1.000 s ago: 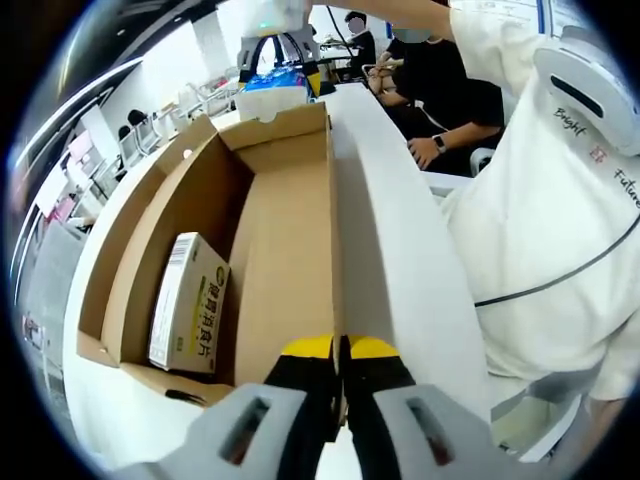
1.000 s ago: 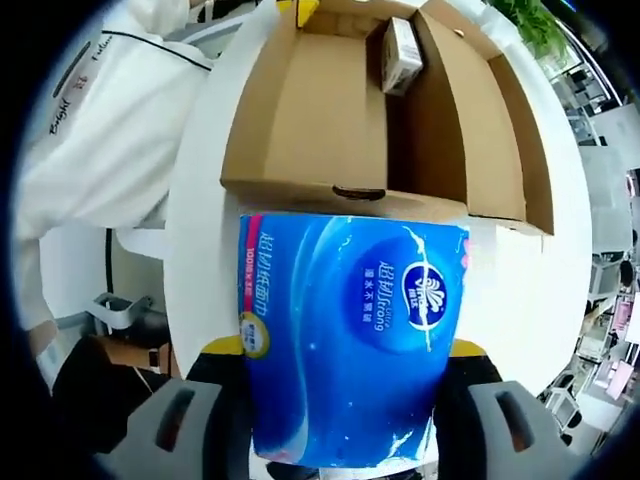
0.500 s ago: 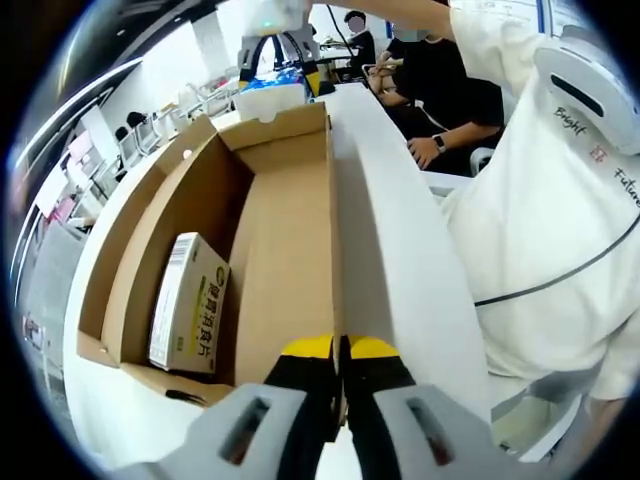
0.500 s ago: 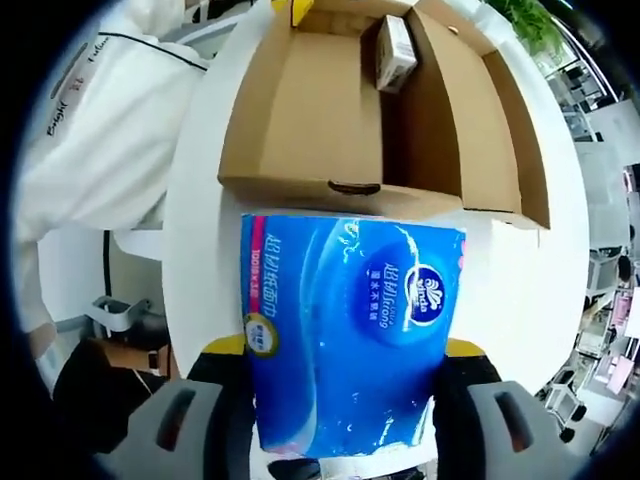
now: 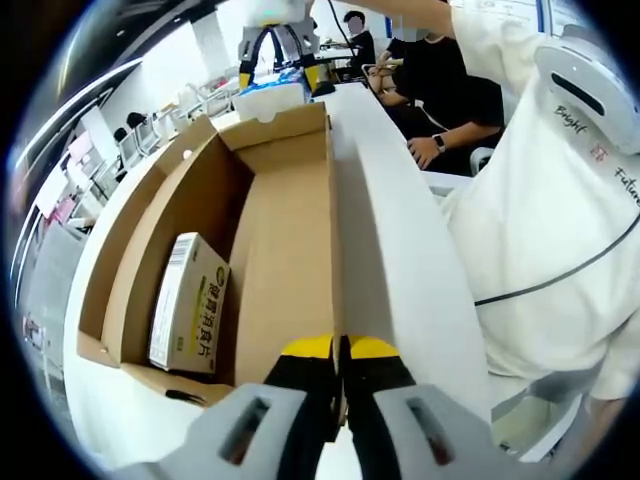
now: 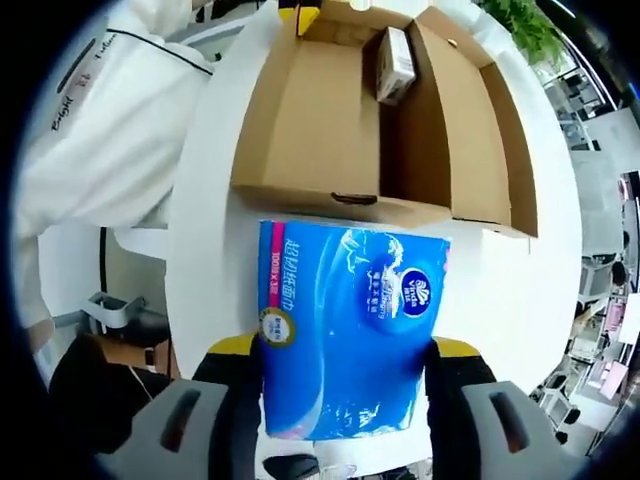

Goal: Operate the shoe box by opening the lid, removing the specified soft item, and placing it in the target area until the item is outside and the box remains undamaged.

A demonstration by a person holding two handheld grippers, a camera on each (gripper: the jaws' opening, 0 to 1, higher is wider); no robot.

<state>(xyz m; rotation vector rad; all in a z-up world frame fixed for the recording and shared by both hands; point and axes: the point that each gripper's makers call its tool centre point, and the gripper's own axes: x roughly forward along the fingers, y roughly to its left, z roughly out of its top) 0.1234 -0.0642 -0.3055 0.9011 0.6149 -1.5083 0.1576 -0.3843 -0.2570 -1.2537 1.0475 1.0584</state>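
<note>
We have the right tool (image 6: 345, 365) clamped on the blue tissue pack (image 6: 350, 340), its jaws pressing the pack's two sides. The pack hangs just outside the shoe box (image 6: 330, 120), past the box's near wall and over the white surface (image 6: 205, 230), so we judge the removal done and the set-down not yet made. Our left tool (image 5: 340, 350) is clenched on the box's long wall, jaws closed together over the cardboard edge, most likely to steady the box against tipping or tearing. The lid lies folded open beside the tray. The pack looks soft and glossy, a blue plastic wrap with a round white logo and a pink edge strip. A small carton (image 5: 190, 300) rests inside the box.
</note>
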